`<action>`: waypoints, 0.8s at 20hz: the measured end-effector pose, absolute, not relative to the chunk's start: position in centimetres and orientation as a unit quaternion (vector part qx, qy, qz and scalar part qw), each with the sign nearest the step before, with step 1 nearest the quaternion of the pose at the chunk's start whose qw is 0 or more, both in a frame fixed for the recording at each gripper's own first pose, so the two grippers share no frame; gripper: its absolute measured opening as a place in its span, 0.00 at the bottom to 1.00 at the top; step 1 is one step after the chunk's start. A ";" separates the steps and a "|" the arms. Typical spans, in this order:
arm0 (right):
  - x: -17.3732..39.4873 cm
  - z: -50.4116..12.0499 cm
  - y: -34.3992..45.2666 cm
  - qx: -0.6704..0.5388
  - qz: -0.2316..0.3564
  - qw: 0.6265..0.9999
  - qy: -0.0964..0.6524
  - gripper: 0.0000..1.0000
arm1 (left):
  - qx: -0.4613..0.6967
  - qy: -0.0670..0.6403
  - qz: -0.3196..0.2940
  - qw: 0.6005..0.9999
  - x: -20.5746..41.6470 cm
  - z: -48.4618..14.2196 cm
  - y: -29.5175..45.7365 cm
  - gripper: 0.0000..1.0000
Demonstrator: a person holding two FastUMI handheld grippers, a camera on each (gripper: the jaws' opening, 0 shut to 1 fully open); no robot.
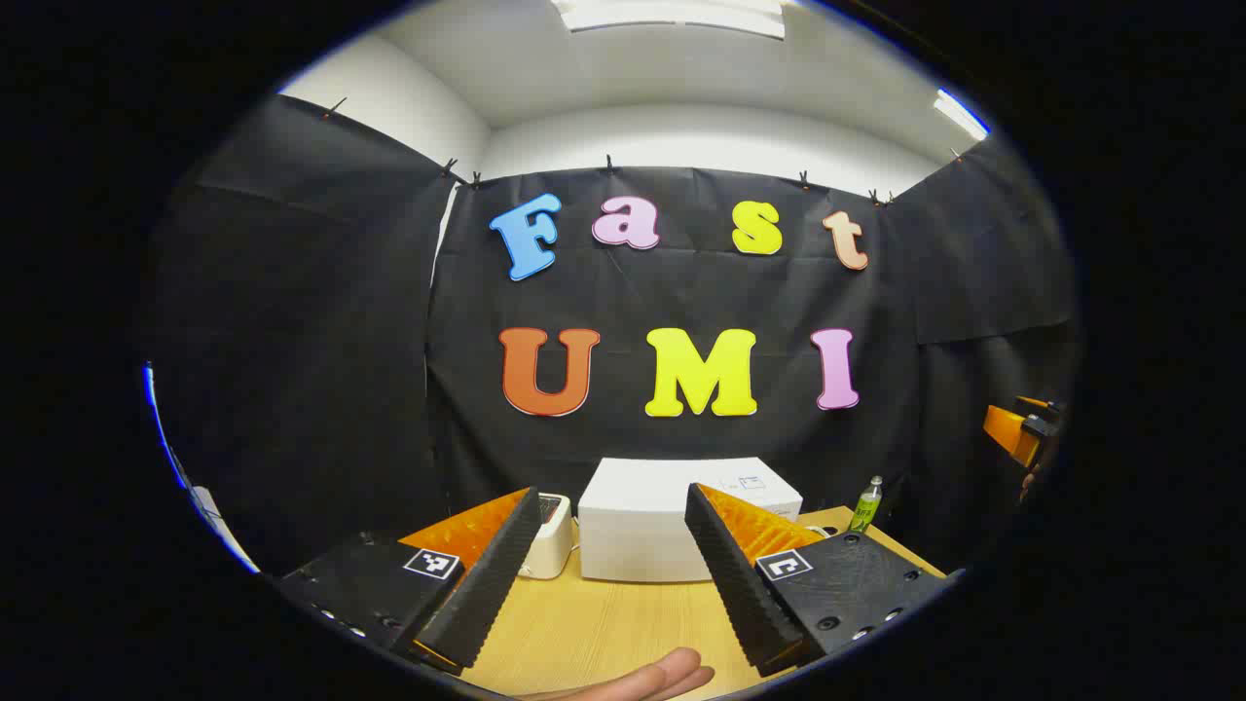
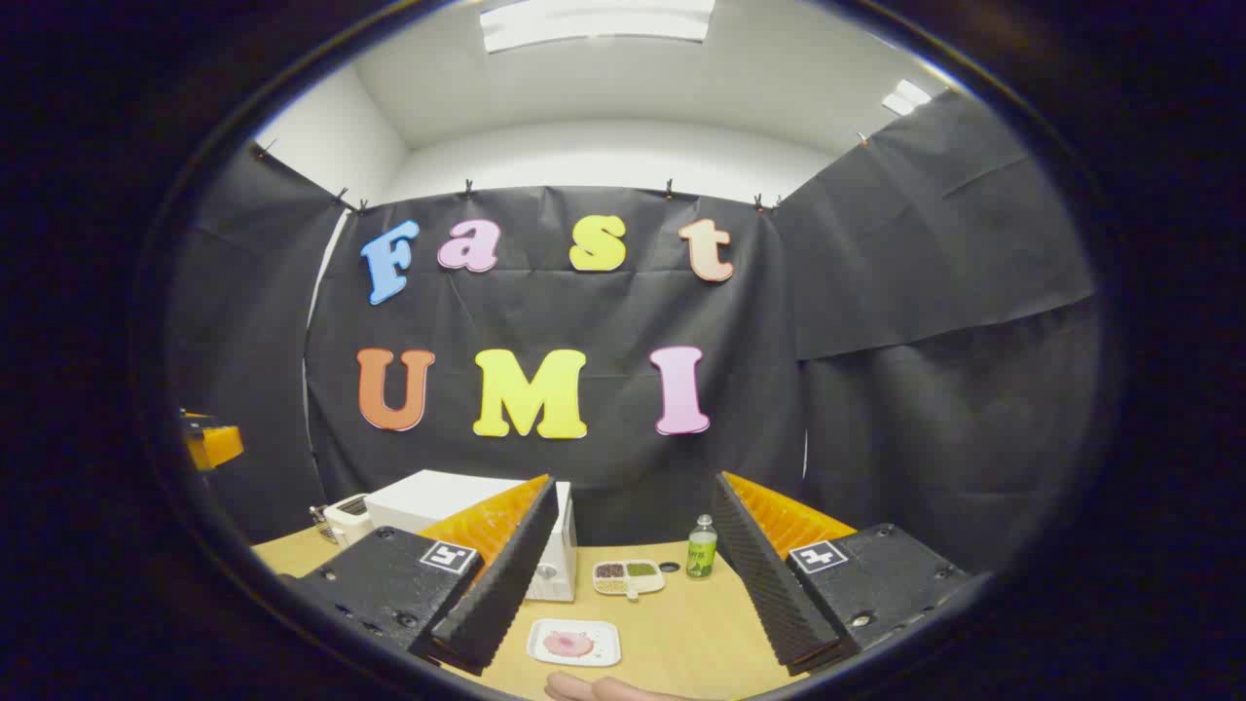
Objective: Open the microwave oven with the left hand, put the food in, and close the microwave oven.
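On the table, far side: the microwave oven (image 1: pixel 672 521) sat shut, as far as I could judge, a white box against the black cloth wall; I could not make out its handle.
Left gripper (image 1: pixel 613 574): jaws stood wide apart, nothing between them, aimed almost straight at the oven, well short of it.
Right gripper (image 2: pixel 628 584): jaws likewise spread and empty, hovering above the near table edge.
Food: a pink item on a small white plate (image 2: pixel 574 643) lay near the front edge, between my right fingers in the right gripper view, apart from the oven.
Clutter: a toaster-like white appliance (image 1: pixel 547 545) just left of the oven; a green bottle (image 2: pixel 701 550) and a divided snack tray (image 2: pixel 628 576) to its right.
Step in hand: I judged it to be the left approach to the door.
How I meant to do it: come in level, find the door's free edge, close on the handle only, pull along the hinge arc.
Risk noted: brushing the appliance beside the oven.
Right side: I planned to hold it clear of the door's swing.
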State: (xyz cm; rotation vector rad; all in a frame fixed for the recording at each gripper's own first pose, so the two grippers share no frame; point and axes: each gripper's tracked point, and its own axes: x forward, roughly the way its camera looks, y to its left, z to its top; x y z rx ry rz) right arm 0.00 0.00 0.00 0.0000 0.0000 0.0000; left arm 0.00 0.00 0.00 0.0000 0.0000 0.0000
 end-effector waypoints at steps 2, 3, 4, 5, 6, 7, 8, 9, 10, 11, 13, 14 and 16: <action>-0.3 0.5 -0.3 -0.004 0.002 1.000 -0.006 1.00 | 0.000 0.000 0.002 1.000 -0.1 0.2 0.2 0.95; -0.4 0.6 -0.5 -0.004 0.003 1.000 -0.006 0.94 | 0.001 -0.003 0.002 1.000 -0.1 0.4 0.2 0.95; -0.4 0.7 -0.8 -0.002 0.003 1.000 -0.005 0.94 | 0.001 -0.005 0.003 1.000 -0.2 0.7 0.1 0.95; -0.5 0.8 -1.0 0.000 0.003 1.000 -0.005 1.00 | 0.002 -0.006 0.000 1.000 -0.1 0.7 -0.2 0.95; -0.4 1.0 -1.2 0.002 0.001 1.000 -0.007 0.94 | 0.002 -0.006 -0.001 1.000 -0.2 0.8 -0.4 0.95; -0.5 1.1 -1.5 0.003 0.000 1.000 -0.008 0.94 | 0.002 -0.005 -0.001 1.000 -0.2 0.8 -0.5 0.95; -0.5 1.1 -1.7 0.003 -0.001 1.000 -0.009 0.94 | 0.001 -0.004 -0.002 1.000 -0.1 0.8 -0.8 0.95; -0.5 1.0 -1.8 0.003 -0.002 1.000 -0.009 0.94 | 0.000 -0.003 -0.005 1.000 -0.1 0.7 -1.1 0.95; -0.5 0.9 -2.0 0.004 -0.002 1.000 -0.008 0.94 | -0.002 -0.001 -0.008 1.000 0.1 0.5 -1.3 0.95; -0.5 0.8 -2.1 0.005 -0.002 1.000 -0.007 0.94 | -0.005 0.001 -0.010 1.000 0.2 0.3 -1.5 0.95; -0.4 0.4 -2.5 0.008 -0.003 1.000 -0.005 0.94 | -0.009 -0.003 -0.016 1.000 0.7 0.2 -2.1 0.95; -0.3 0.2 -2.7 0.009 -0.004 1.000 -0.004 0.94 | -0.010 -0.005 -0.021 1.000 1.0 0.1 -2.5 0.95; 0.0 -0.4 -3.0 0.009 -0.004 1.000 -0.001 0.94 | -0.006 -0.004 -0.025 1.000 1.9 -0.8 -3.0 0.95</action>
